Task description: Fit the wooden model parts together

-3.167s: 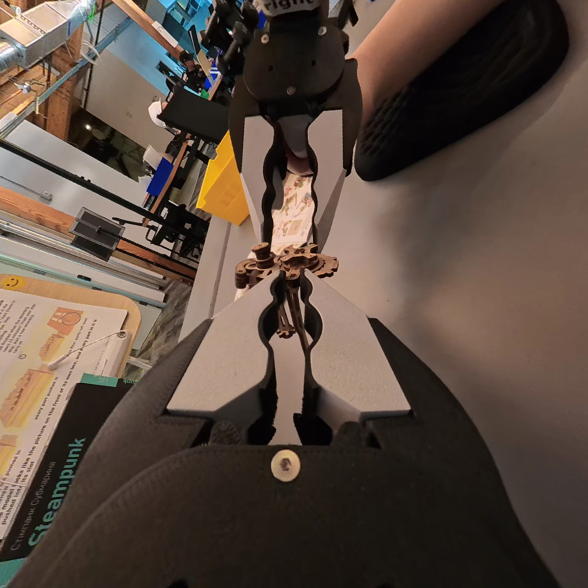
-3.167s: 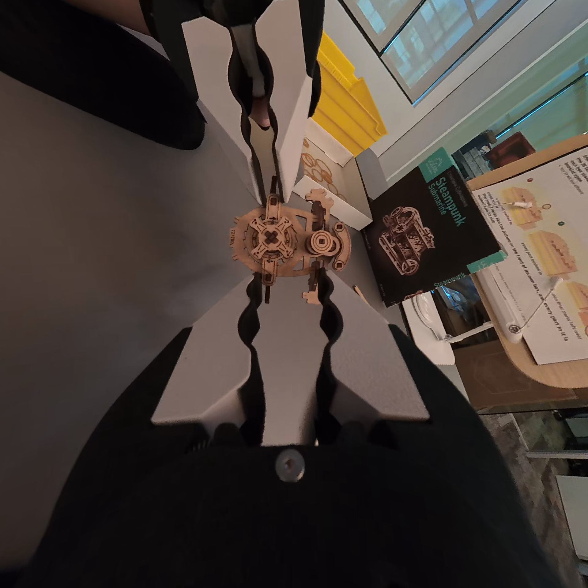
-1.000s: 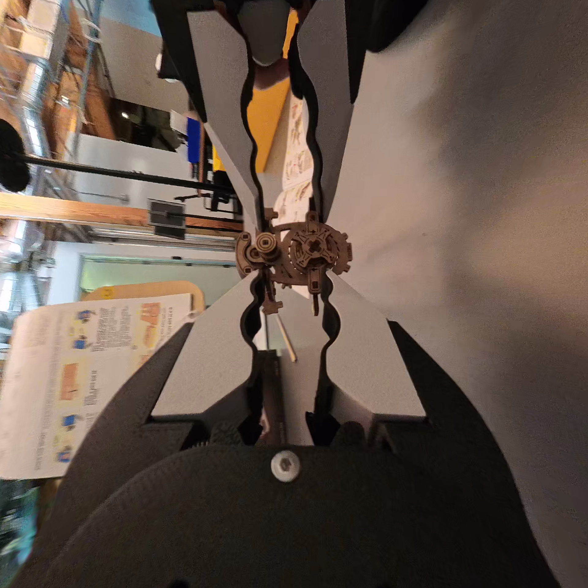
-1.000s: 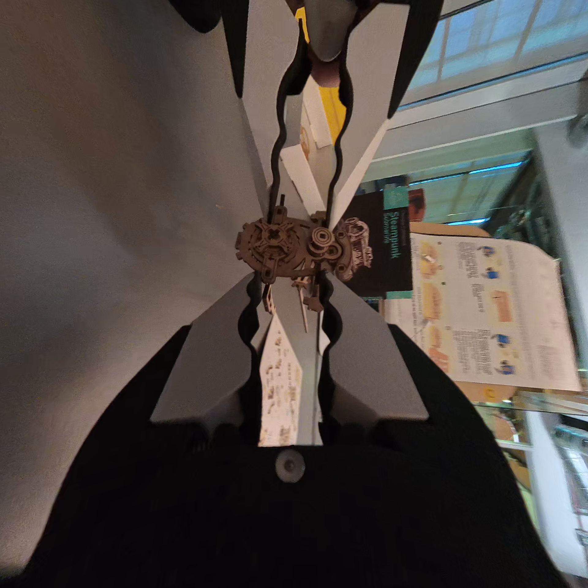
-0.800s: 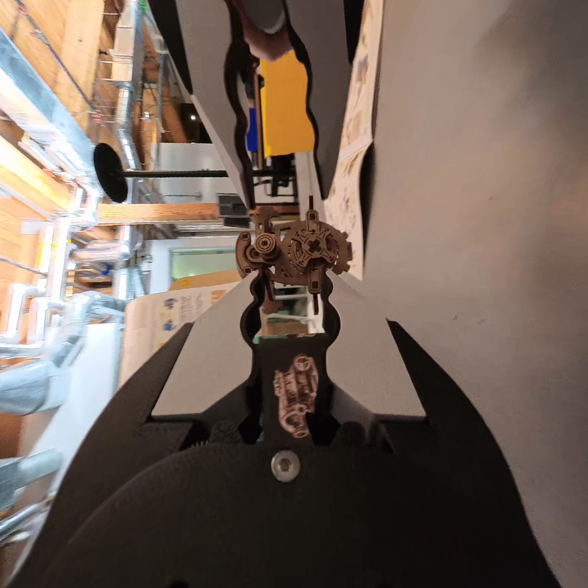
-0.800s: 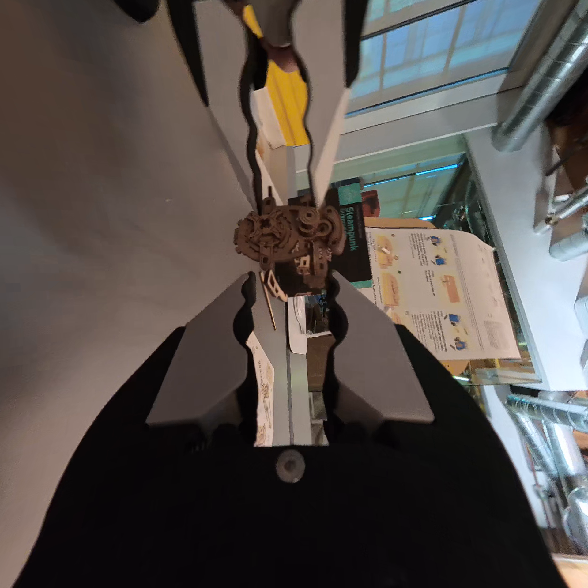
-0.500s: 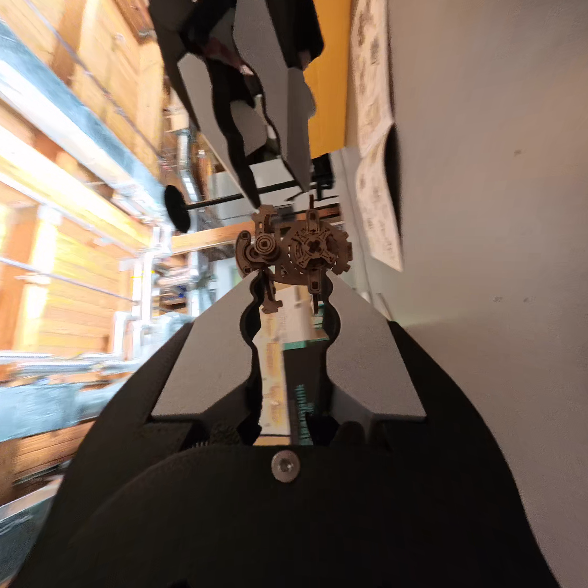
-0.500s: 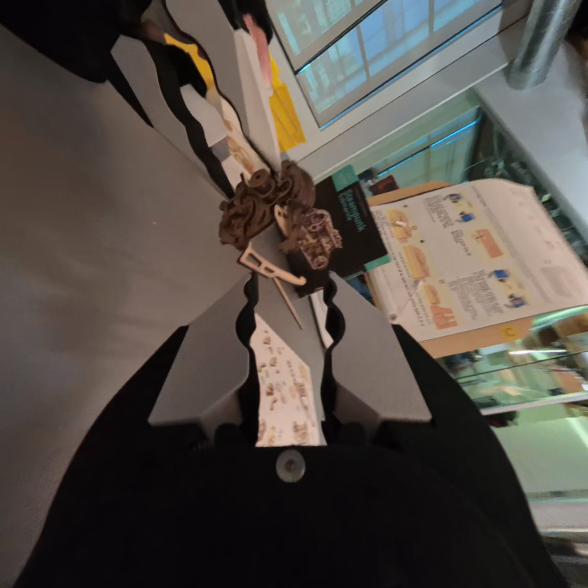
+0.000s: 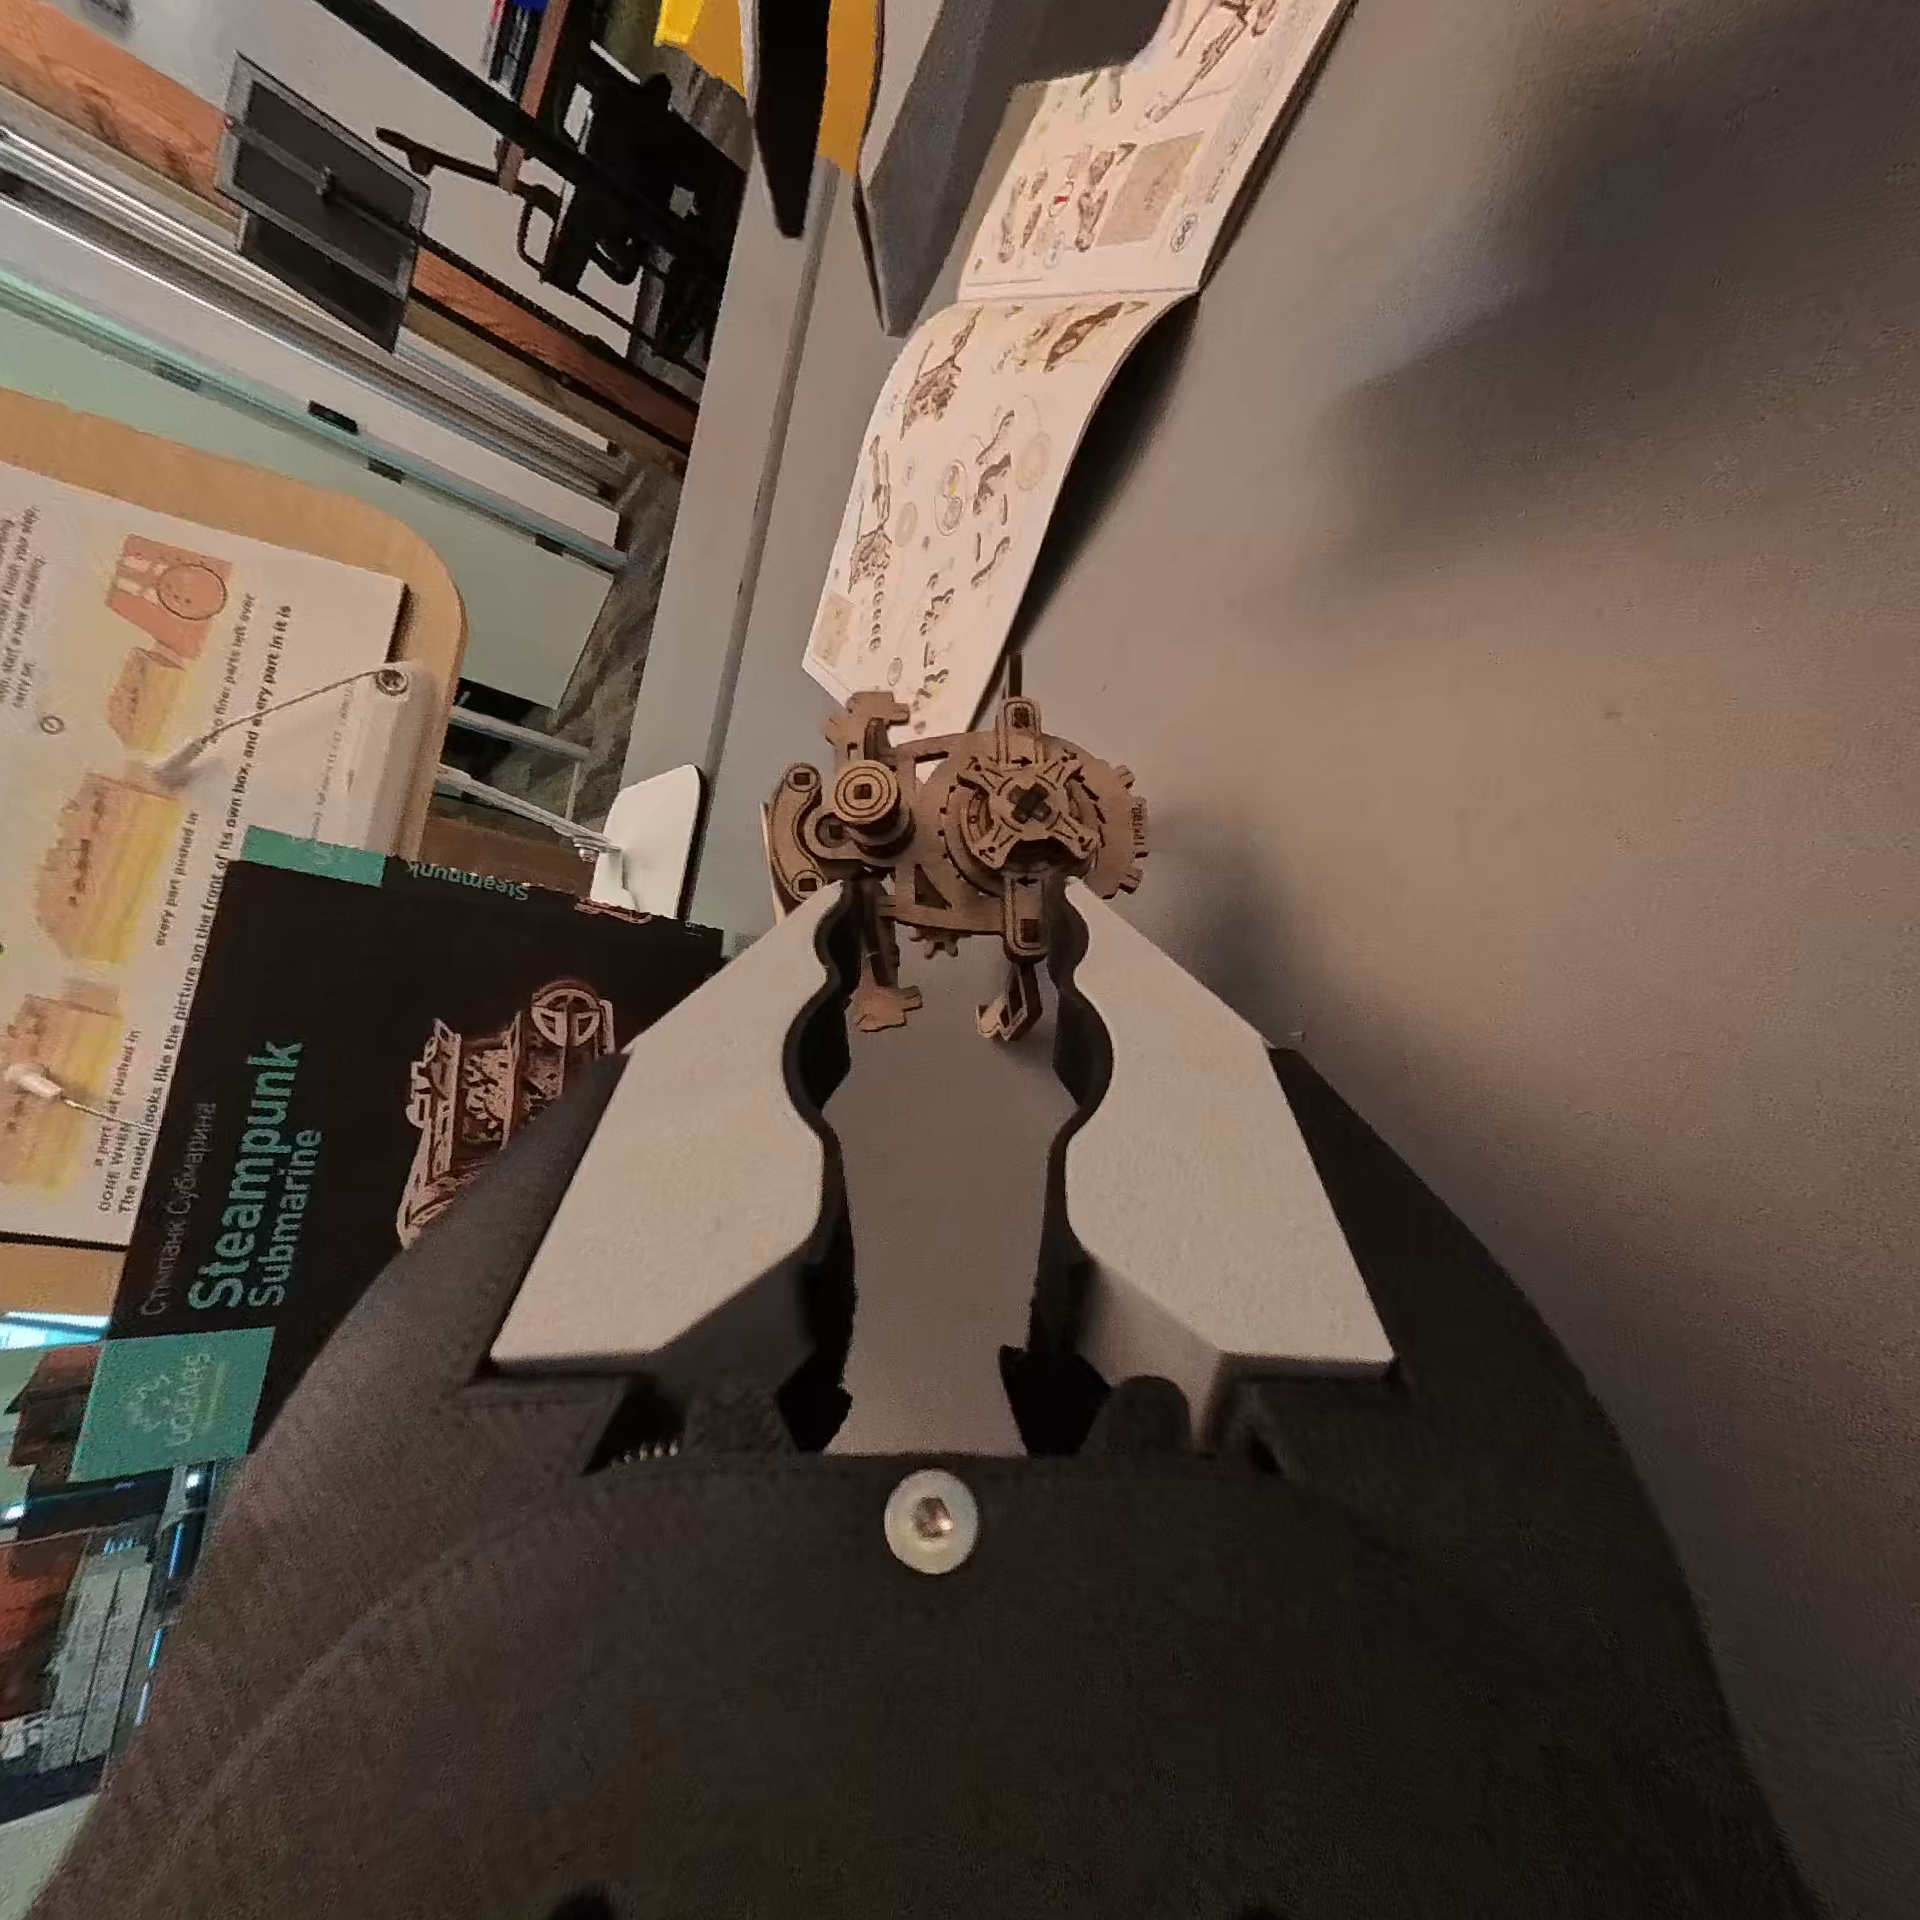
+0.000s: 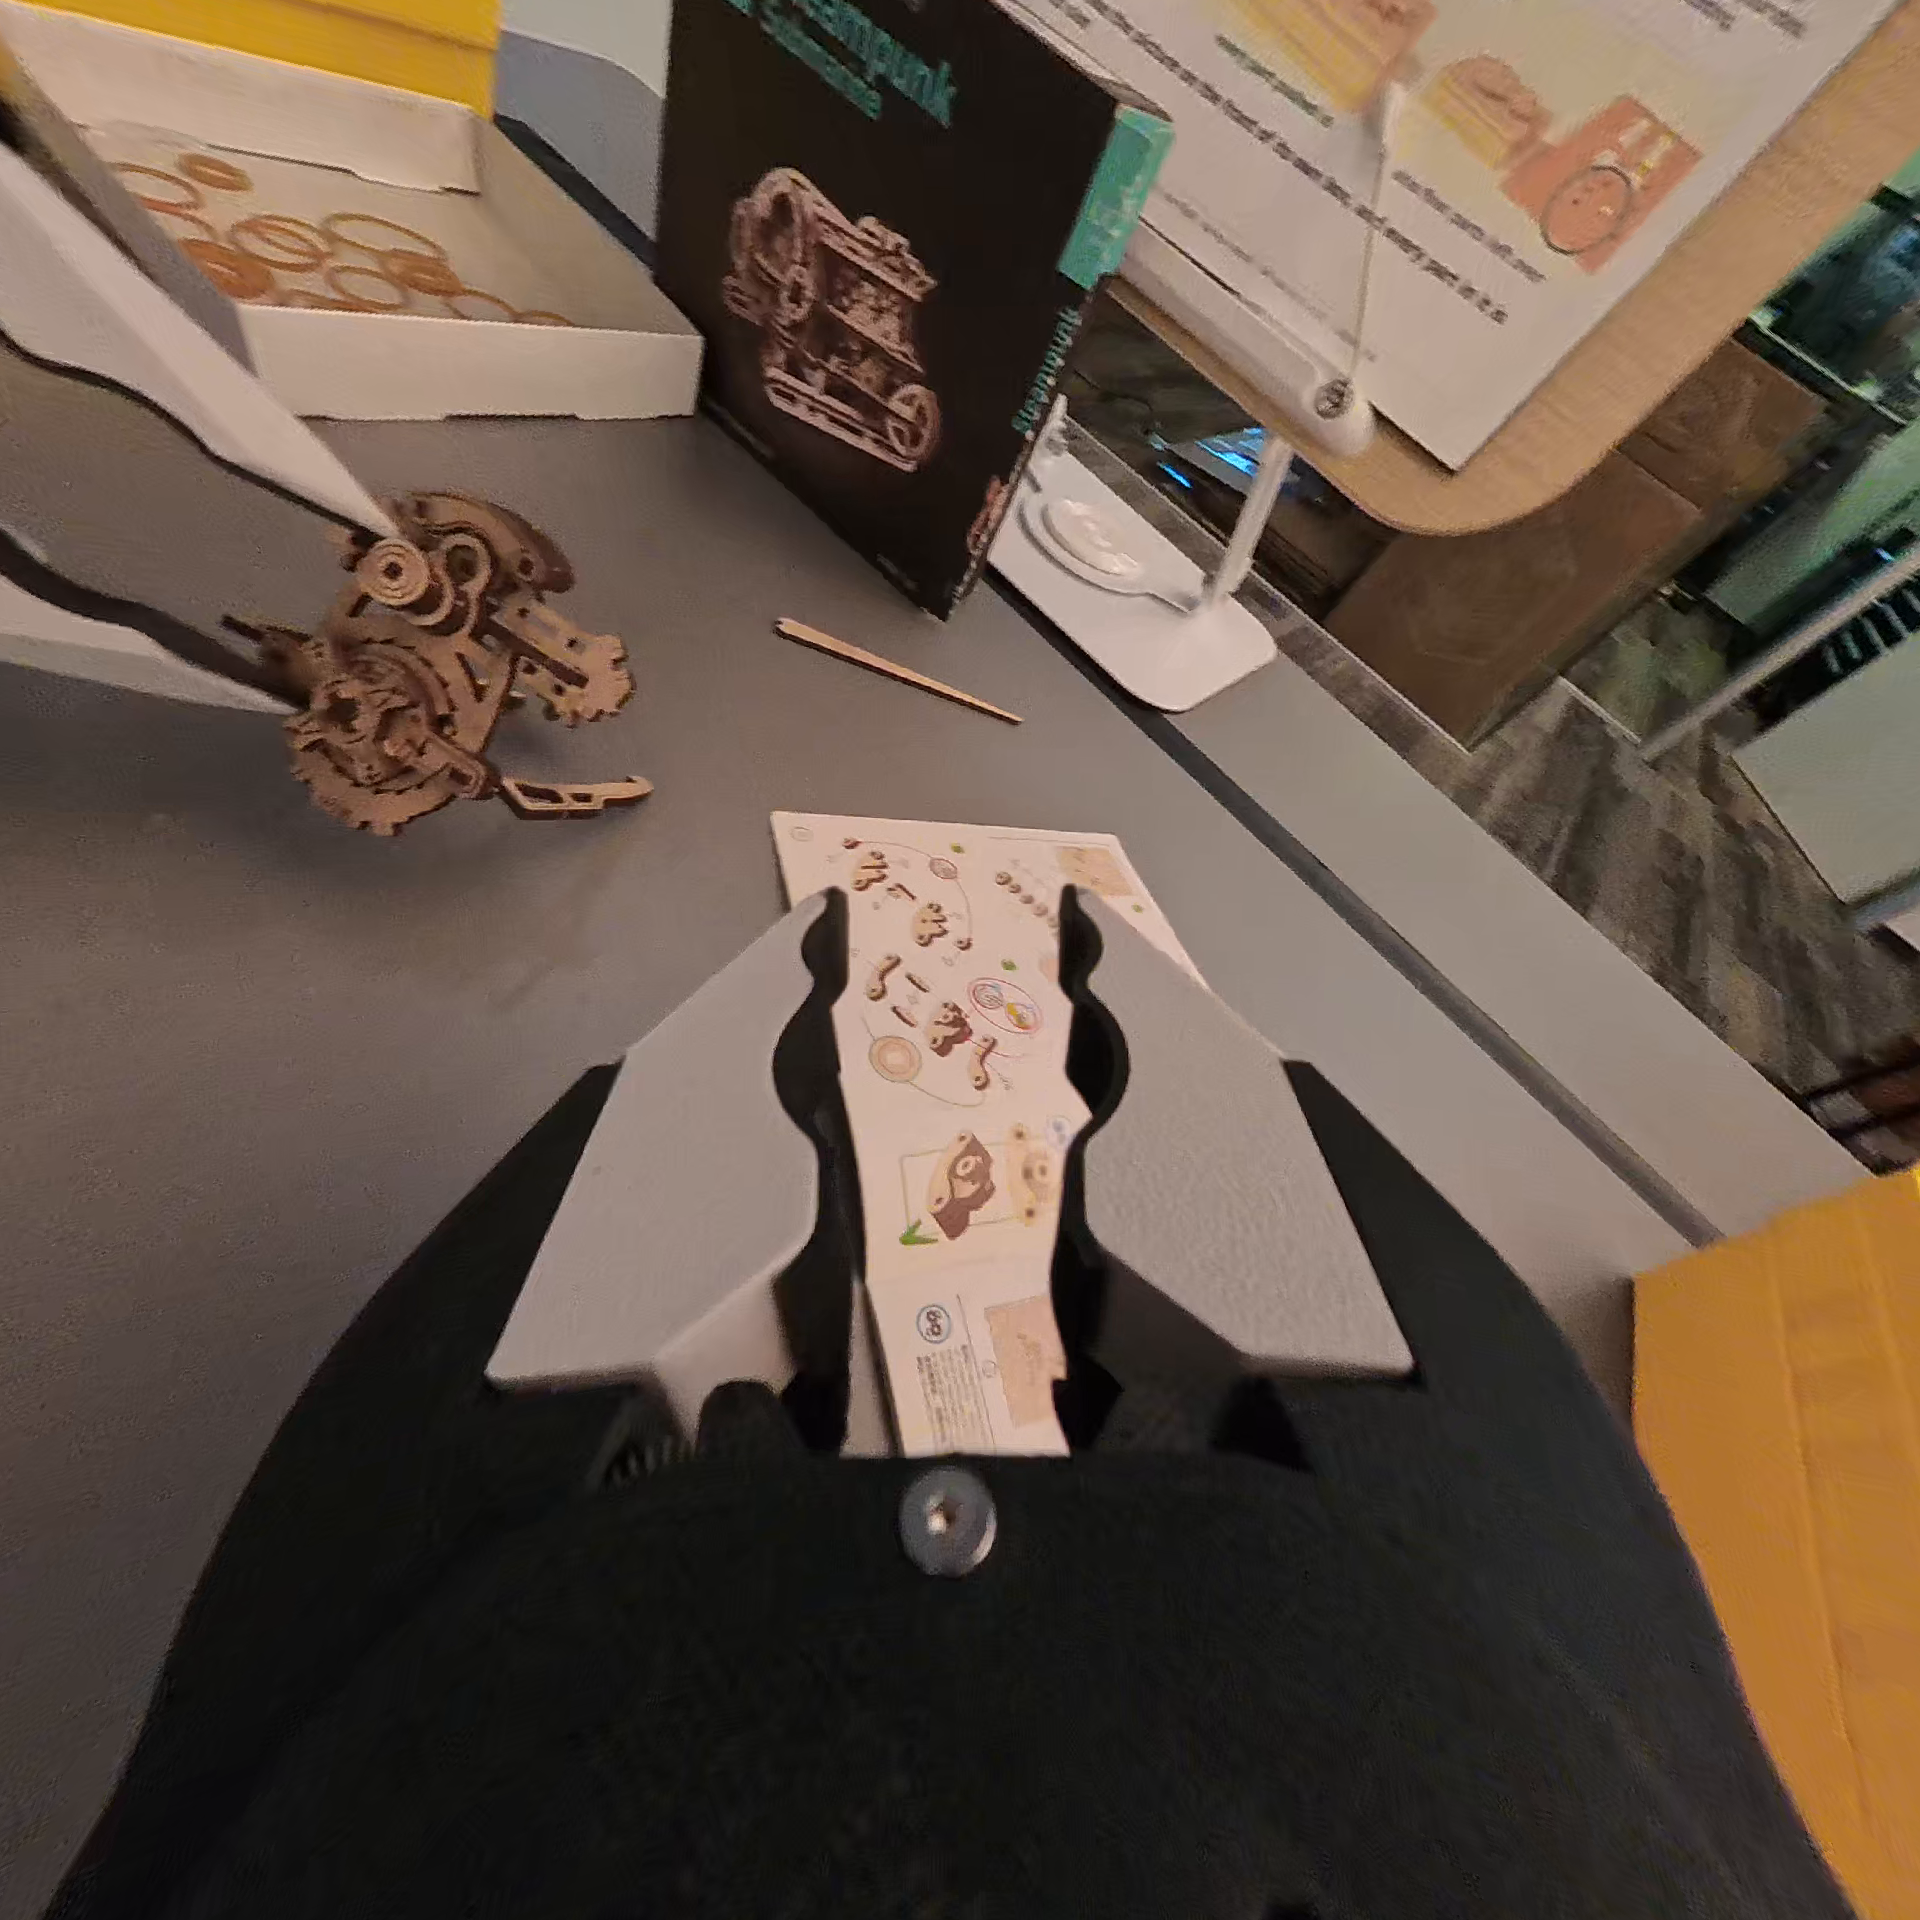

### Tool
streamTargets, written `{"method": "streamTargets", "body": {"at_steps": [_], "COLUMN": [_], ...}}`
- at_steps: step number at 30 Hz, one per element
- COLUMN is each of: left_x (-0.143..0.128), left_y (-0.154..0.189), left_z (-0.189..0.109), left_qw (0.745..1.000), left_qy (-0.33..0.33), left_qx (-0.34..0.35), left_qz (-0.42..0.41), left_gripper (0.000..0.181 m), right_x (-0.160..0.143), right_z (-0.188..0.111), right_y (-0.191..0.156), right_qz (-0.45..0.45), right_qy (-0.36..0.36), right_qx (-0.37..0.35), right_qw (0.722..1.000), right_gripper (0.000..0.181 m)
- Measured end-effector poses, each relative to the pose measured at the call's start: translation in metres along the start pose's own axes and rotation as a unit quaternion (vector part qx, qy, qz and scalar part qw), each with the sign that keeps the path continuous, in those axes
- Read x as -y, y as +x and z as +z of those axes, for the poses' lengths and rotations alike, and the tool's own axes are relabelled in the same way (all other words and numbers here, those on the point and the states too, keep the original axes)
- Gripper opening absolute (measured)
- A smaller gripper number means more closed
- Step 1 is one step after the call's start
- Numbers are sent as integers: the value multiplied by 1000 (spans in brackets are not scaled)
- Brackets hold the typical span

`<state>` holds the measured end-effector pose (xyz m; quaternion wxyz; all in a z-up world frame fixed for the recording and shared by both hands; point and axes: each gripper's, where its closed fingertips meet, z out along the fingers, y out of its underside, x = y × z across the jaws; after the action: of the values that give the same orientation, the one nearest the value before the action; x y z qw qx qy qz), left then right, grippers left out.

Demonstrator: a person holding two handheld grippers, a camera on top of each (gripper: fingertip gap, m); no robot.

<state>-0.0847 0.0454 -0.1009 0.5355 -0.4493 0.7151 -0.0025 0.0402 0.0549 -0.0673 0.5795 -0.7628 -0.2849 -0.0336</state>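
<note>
My left gripper (image 9: pixel 951 914) is shut on the brown wooden gear model (image 9: pixel 966 831) and holds it by its lower edge, just above the grey table (image 9: pixel 1558 935). In the right wrist view the left gripper (image 10: pixel 327 618) comes in from the left with the model (image 10: pixel 436 665) in its tips. A small flat wooden part (image 10: pixel 577 795) sits at the model's base; I cannot tell whether it is attached. My right gripper (image 10: pixel 951 904) is open and empty, above the open instruction booklet (image 10: pixel 956 1039). A thin wooden stick (image 10: pixel 894 670) lies on the table.
A black kit box (image 10: pixel 883 260) stands at the back and also shows in the left wrist view (image 9: pixel 364 1091). A white tray (image 10: pixel 582 353) holds wooden rings. A white lamp base (image 10: pixel 1143 613) stands at the table's edge. A yellow bin (image 10: pixel 1787 1558) is at the right. The booklet (image 9: pixel 987 468) lies beyond the model.
My right gripper has let go of the model and swung away over the booklet. My left gripper still holds the model and has brought it down close to the table.
</note>
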Motion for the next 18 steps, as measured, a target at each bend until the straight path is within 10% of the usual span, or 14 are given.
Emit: {"method": "streamTargets", "body": {"at_steps": [12, 18], "left_x": [28, 7], "left_y": [-5, -15], "left_z": [-4, -54], "left_qw": [989, 913], "left_qy": [37, -78], "left_qx": [-18, -5], "left_qz": [-139, -400], "left_gripper": [46, 83], "right_x": [-3, 25], "right_z": [-5, -39], "right_y": [13, -32], "right_qz": [20, 185], "right_qy": [-25, -46], "right_qx": [-40, 37], "right_qw": [999, 981], "right_gripper": [54, 92]}}
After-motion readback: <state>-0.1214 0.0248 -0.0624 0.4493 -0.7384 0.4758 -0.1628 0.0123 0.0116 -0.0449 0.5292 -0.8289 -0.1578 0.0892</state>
